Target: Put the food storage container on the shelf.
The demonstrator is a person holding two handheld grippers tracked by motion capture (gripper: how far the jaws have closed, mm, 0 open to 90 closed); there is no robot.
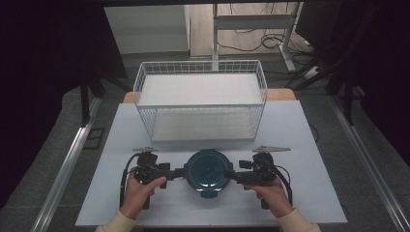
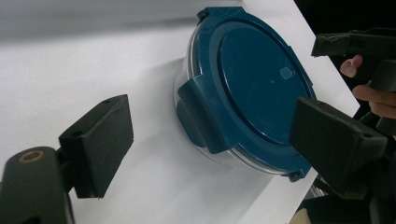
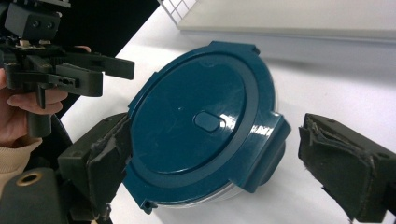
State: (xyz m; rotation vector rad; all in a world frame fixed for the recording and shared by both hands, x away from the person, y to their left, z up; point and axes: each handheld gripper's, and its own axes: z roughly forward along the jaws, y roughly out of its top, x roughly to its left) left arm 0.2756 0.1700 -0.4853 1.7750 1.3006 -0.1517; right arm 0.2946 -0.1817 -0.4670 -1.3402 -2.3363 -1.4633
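A round clear container with a dark blue clip-on lid (image 1: 207,173) sits on the white table (image 1: 300,145) near its front edge. My left gripper (image 1: 182,172) meets it from the left and my right gripper (image 1: 231,175) from the right. In the left gripper view the lid (image 2: 261,88) lies tilted ahead, and its side latch (image 2: 201,116) sits between the wide-apart jaws of the left gripper (image 2: 212,112). In the right gripper view the right gripper (image 3: 217,126) is open around the lid (image 3: 187,121). Its left pad (image 3: 109,154) is against the rim and the right pad (image 3: 336,158) stands apart from the latch (image 3: 266,149).
A white wire basket (image 1: 200,99) with a white liner stands behind the container at the table's far side. Bare table surface lies on both sides of the hands. Each gripper view also catches the other hand's gripper (image 2: 359,46) (image 3: 70,70).
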